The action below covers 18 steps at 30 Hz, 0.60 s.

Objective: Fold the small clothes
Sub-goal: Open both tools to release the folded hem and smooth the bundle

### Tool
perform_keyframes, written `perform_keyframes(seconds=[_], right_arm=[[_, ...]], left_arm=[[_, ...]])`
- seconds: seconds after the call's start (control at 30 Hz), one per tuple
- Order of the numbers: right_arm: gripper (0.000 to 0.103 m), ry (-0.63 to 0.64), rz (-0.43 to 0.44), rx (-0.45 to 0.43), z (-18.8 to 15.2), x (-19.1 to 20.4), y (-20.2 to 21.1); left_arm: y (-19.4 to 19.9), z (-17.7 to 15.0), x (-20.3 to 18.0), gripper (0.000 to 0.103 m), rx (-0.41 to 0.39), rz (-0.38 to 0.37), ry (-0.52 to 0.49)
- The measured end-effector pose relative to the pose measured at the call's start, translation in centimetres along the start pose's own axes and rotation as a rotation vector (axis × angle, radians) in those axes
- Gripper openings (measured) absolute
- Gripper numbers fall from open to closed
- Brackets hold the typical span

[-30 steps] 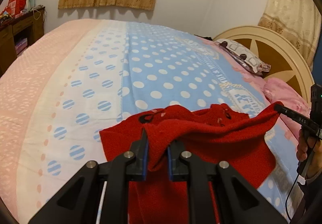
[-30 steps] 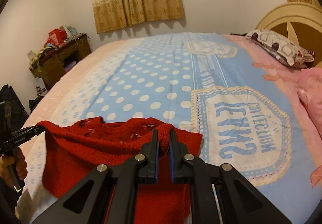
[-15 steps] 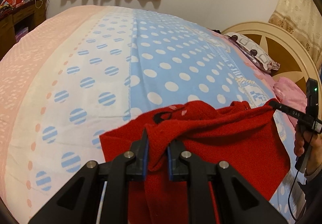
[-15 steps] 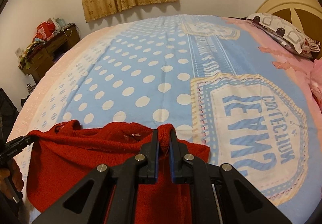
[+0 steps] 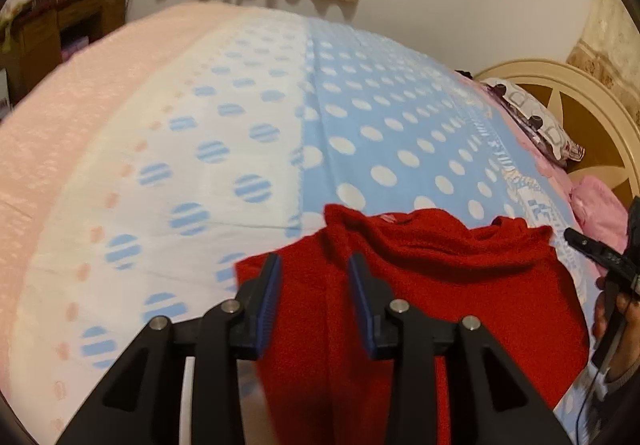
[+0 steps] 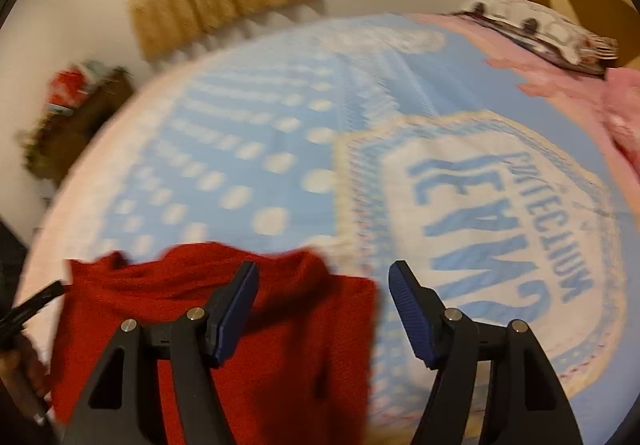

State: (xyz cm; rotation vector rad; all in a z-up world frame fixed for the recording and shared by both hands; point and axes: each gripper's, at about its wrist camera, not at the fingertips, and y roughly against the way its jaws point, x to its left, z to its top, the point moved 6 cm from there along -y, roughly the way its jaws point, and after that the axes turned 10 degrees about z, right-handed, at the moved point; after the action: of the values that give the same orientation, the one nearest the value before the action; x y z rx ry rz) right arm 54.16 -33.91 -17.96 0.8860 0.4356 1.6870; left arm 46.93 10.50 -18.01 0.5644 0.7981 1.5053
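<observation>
A small red knitted garment (image 5: 432,285) lies on the bed near the front edge, its upper part bunched in folds. It also shows in the right wrist view (image 6: 280,325), blurred. My left gripper (image 5: 314,265) is open, its fingers straddling a ridge of the red cloth without pinching it. My right gripper (image 6: 324,273) is wide open above the garment's right edge, holding nothing. The right gripper's tip (image 5: 592,249) shows at the right of the left wrist view.
The bed is covered by a blue polka-dot blanket (image 5: 360,133) with a lettered panel (image 6: 500,225). A patterned pillow (image 5: 532,117), pink cloth (image 5: 600,205) and a cream headboard (image 5: 560,73) stand at the right. A wooden cabinet (image 5: 60,29) stands far left.
Both grippers have opened and let go of the red garment, which has dropped onto the bed. The right wrist view is blurred from movement.
</observation>
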Motion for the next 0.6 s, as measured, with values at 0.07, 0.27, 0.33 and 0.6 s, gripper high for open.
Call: perform_keyframes(seconds=[0.07, 0.27, 0.33, 0.6], right_arm=[[0.068, 0.060, 0.019, -0.004, -0.6, 1.8, 1.0], [0.068, 0.209, 0.086, 0.192, -4.2, 7.1, -1.3], [0.068, 0.190, 0.010, 0.241, -5.1, 6.4, -2.8], [0.068, 0.187, 0.026, 0.160, -8.0, 6.8, 2.6]], left_arm=[[1.7, -0.4, -0.2, 0.047, -0.043, 0.031, -0.033], [3.1, -3.4, -2.7, 0.068, -0.069, 0.101, -0.175], [2.6, -5.3, -3.2, 0.068, -0.048, 0.159, -0.228], [4.1, -8.5, -1.7, 0.071, -0.041, 0.162, -0.244]])
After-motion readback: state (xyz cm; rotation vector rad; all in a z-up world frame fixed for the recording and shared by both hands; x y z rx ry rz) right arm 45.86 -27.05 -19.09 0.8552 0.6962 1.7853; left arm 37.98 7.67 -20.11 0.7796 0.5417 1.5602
